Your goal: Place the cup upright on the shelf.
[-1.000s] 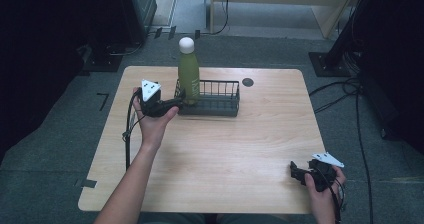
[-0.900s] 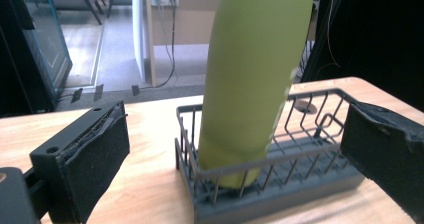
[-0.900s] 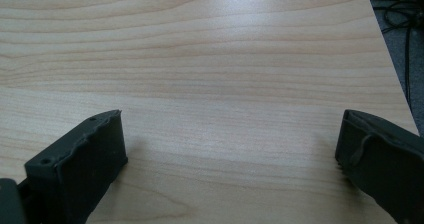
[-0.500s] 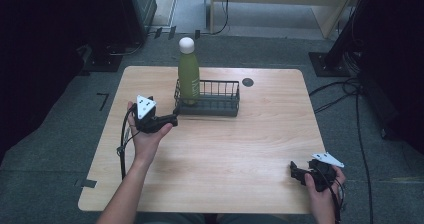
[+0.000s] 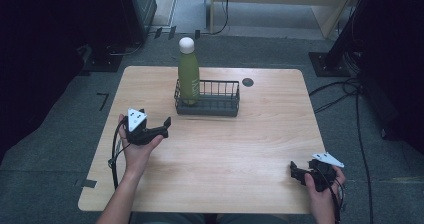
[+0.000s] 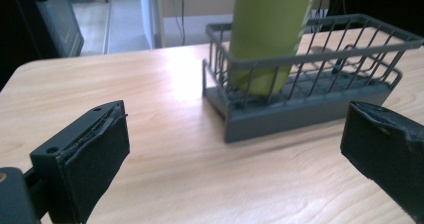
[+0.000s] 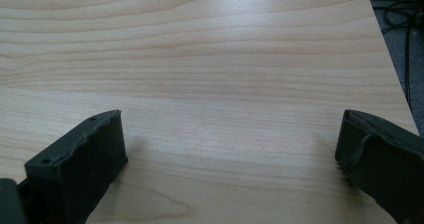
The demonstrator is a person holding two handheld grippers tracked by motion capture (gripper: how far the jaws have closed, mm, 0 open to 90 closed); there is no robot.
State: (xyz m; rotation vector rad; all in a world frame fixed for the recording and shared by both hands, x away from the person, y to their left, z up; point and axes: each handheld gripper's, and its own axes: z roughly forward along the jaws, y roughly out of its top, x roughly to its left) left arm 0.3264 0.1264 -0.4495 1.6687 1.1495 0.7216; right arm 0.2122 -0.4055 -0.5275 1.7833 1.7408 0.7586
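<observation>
- Green bottle point(image 5: 188, 79) stands upright in the left end of the wire basket point(image 5: 220, 104), at the far middle of the table point(image 5: 225, 154). White cap on top, nothing touching it.
- Left gripper point(image 5: 162, 125) sits near the table's left edge, short of the basket and apart from it, jaws spread wide, nothing between them. In the left gripper view the bottle point(image 6: 267, 34) and basket point(image 6: 300, 79) sit ahead, between the jaws' line of sight.
- Right gripper point(image 5: 296, 173) rests at the near right corner, well apart from everything, jaws wide and empty over bare wood point(image 7: 210, 84).
- My read: the bottle looks placed, left hand clear of it.
- Risks from here:
  - Bottle is tall, basket wall is low. It only catches the base, so a knock high up tips the bottle over the rim.
  - Basket looks light. A nudge from a jaw on its near wall could slide it, bottle and all, toward the far edge.
  - Left cable point(image 5: 116, 149) loops off the table's left side. Could snag on the edge if the hand swings forward.
  - If regrasping: jaws must clear the wire rim, or they clamp wire along with the bottle.
</observation>
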